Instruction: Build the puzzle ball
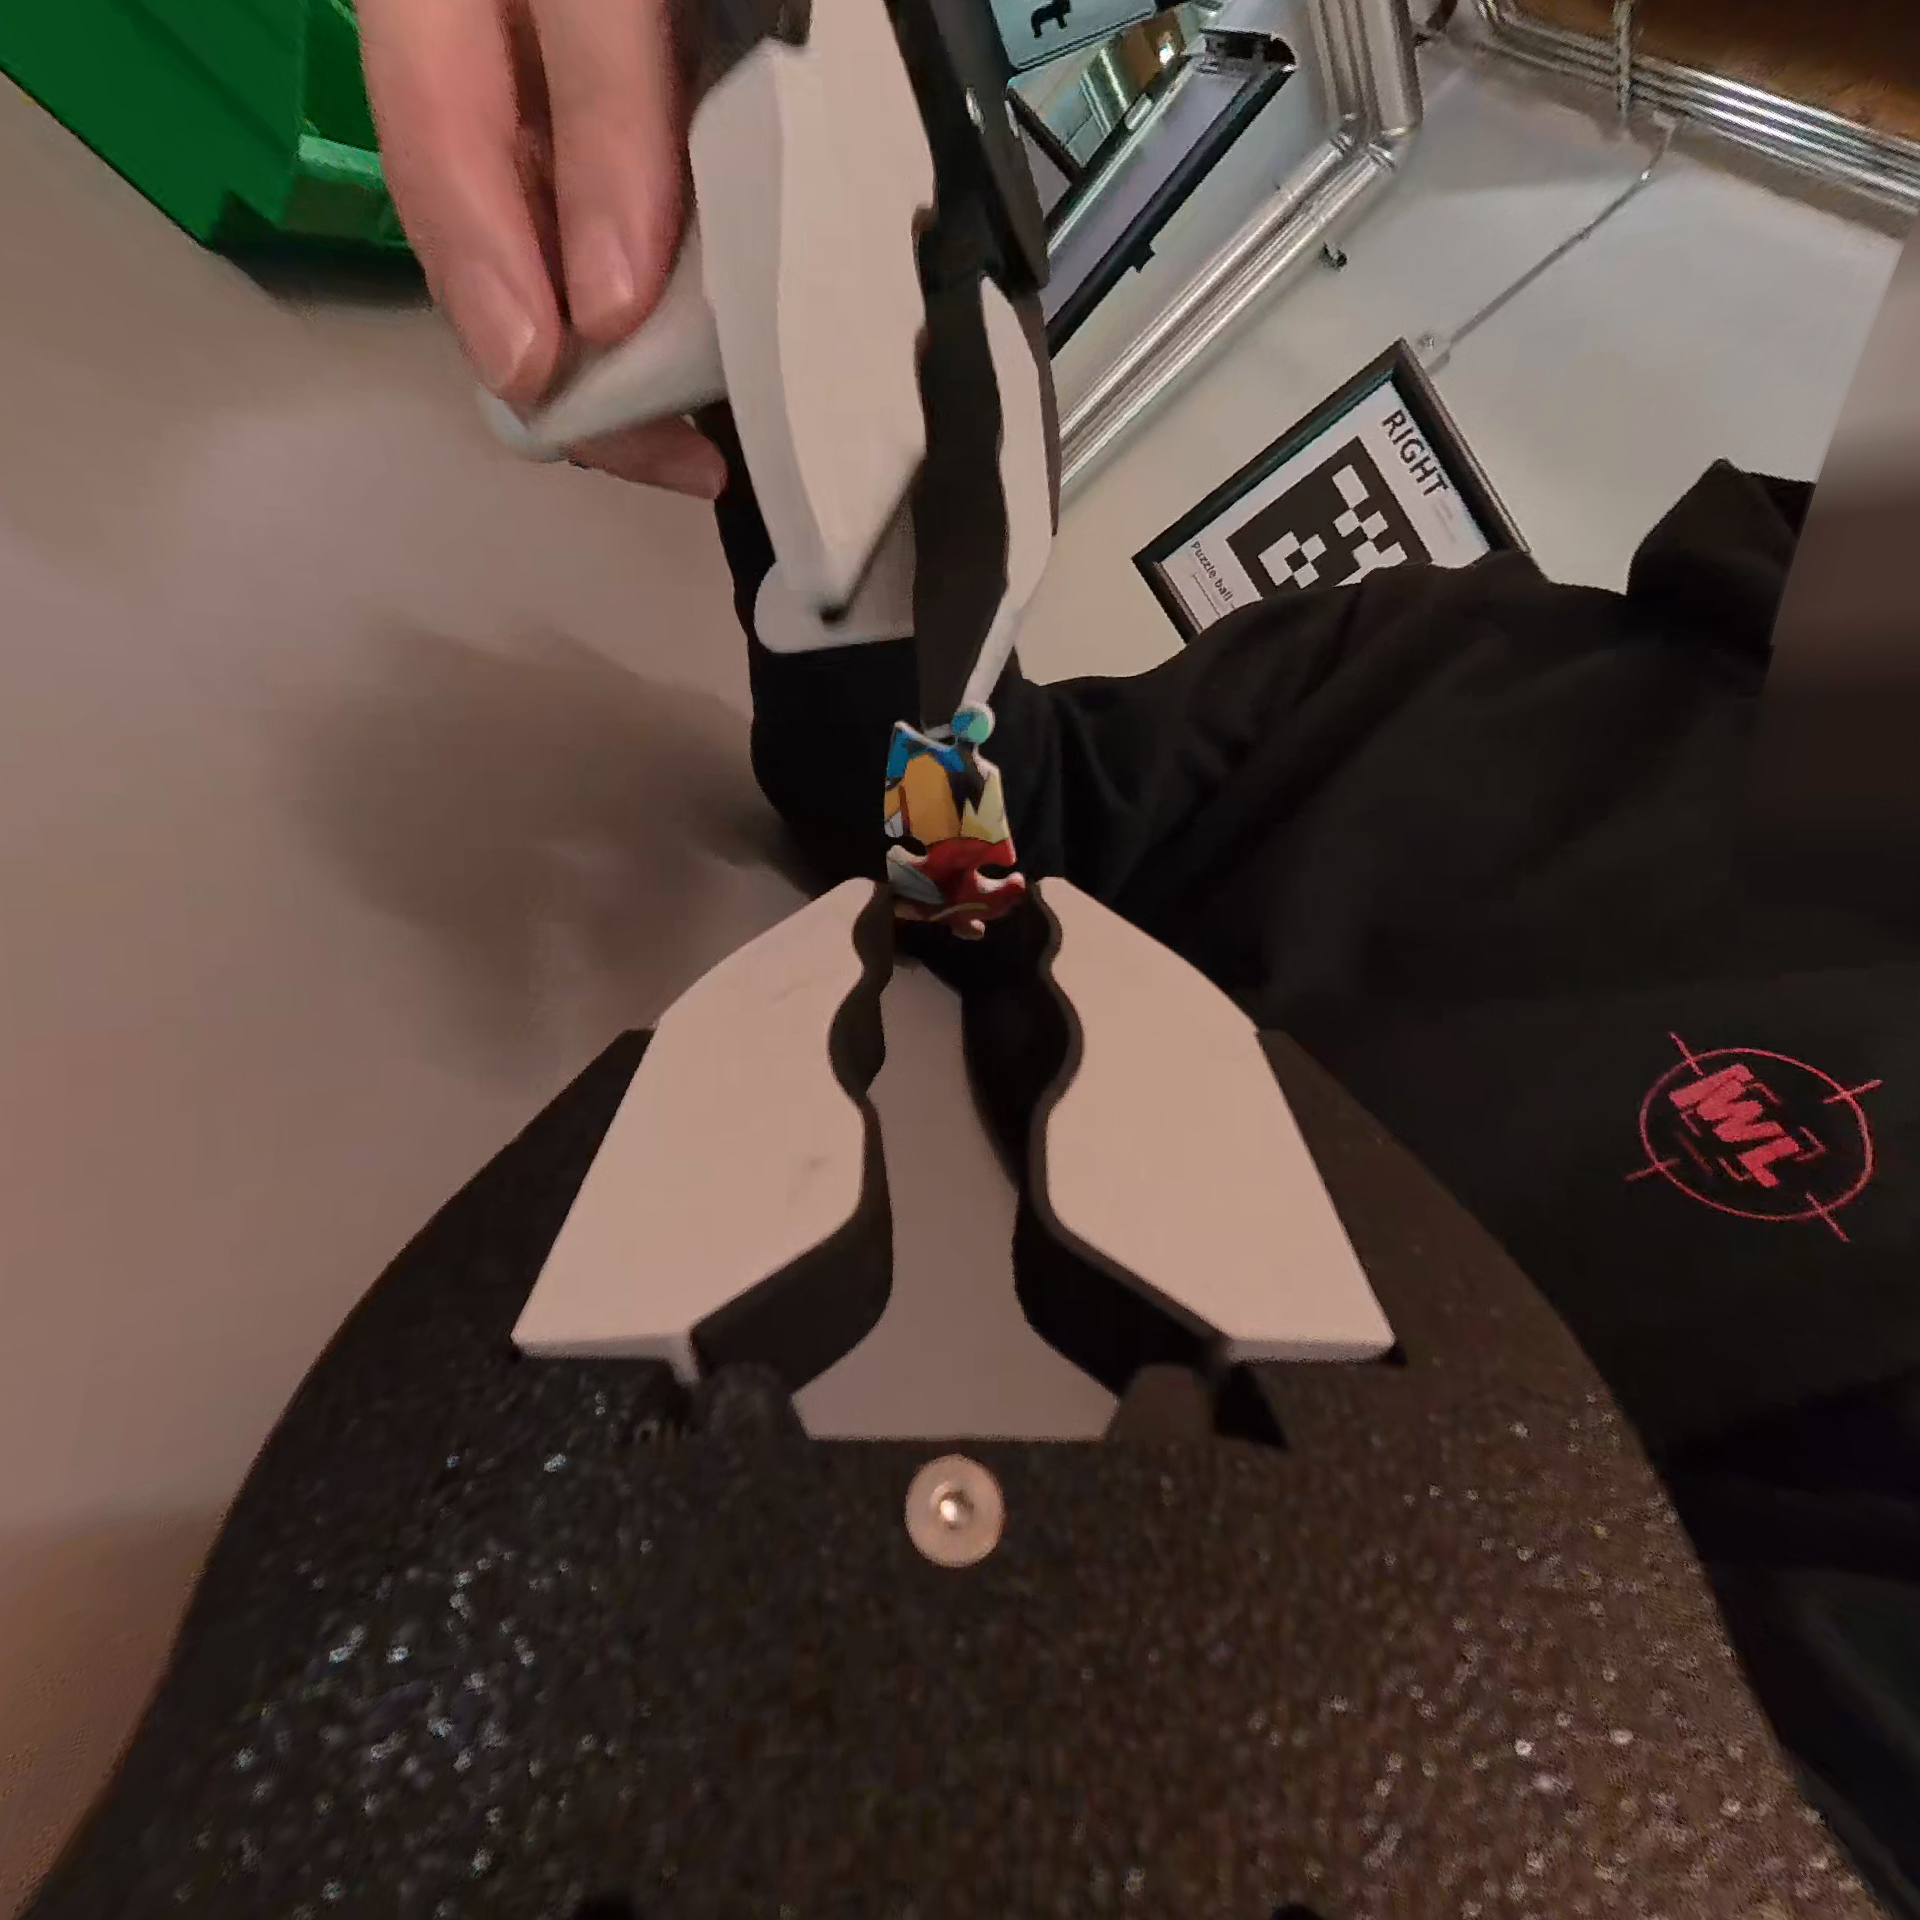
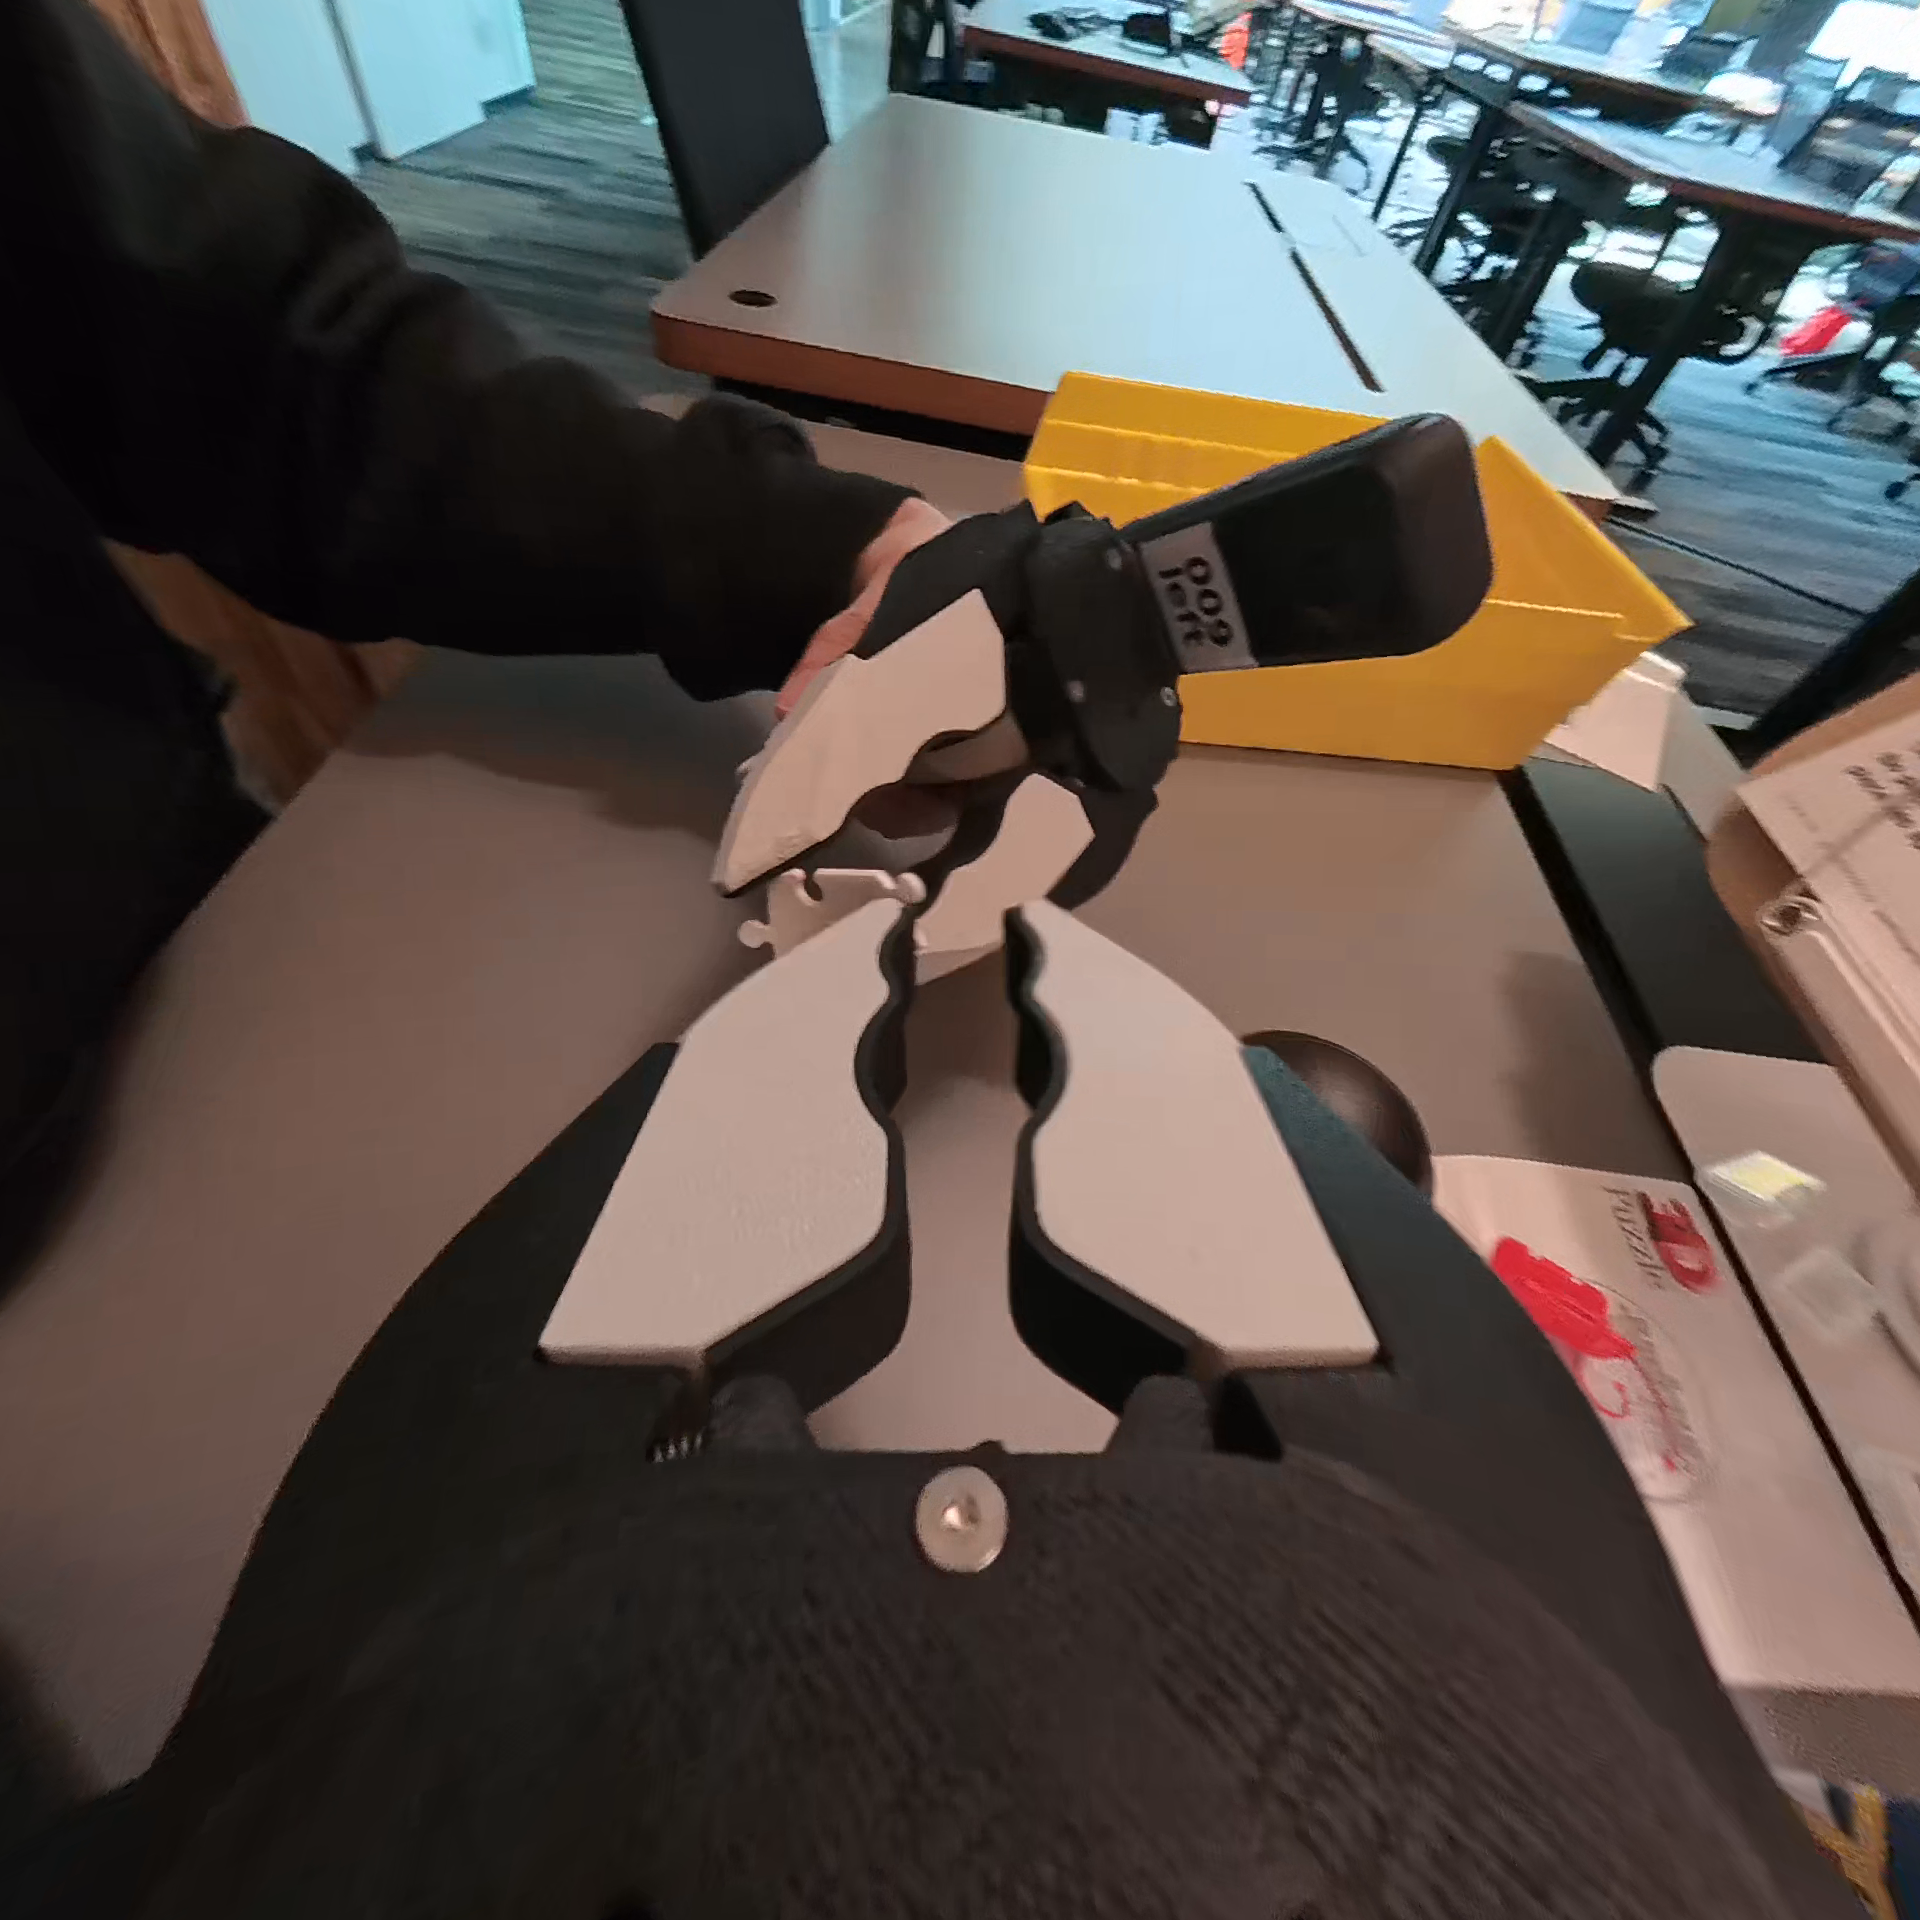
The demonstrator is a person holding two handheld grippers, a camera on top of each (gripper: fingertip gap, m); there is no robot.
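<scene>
Colourful printed plastic puzzle piece (image 1: 951, 821), thin and gently curved like a slice of shell, hangs in the air above the grey surface (image 1: 260, 727), well clear of it. In the right wrist view only its plain white inner face (image 2: 800, 899) shows, with small knobbed tabs along the edge.

The right claw (image 1: 971, 691) comes down from above with its tips pinched on the piece's top edge, beside a small teal tab. The left claw (image 1: 961, 899) has its jaws part open, straddling the red lower end. Its pads sit right at the piece's side edges, but I cannot tell whether they press on it.

I judge the piece to be very light and fairly stiff, with some flex across its curve. The printed face looks glossy, so it would likely slip or swivel under a tip-only pinch. The tabs look like the weak points and could probably bend or snap if squeezed. Hold is best taken flat on the two faces or across the plain side edges in the middle of the body, leaving the tabs and sockets free for mating.

A black dome (image 2: 1340, 1091) and a yellow plastic bin (image 2: 1455, 686) rest farther off on the surface.
</scene>
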